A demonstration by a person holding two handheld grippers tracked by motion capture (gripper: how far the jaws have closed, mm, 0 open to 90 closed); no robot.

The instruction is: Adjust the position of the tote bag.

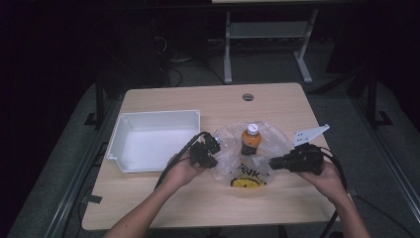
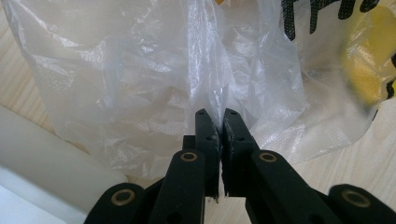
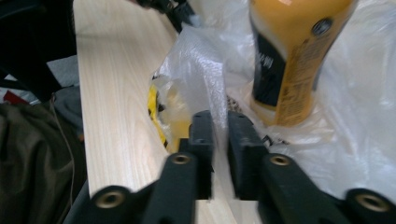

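Pale tabletop (image 1: 277,99): my left fingers (image 2: 215,122) pinch the bag (image 2: 154,84); right fingers (image 3: 219,122) nearly closed on film. Spread gently around the bottle (image 1: 250,139).

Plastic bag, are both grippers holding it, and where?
Yes: left gripper pinches a fold of the plastic bag at its left edge; right gripper pinches film by the bottle.

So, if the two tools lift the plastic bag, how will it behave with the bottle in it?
The bag looks thin and crumpled, so it will probably sag and stretch. The bottle stands upright and tall inside, so it may tip or slide as the film rises.
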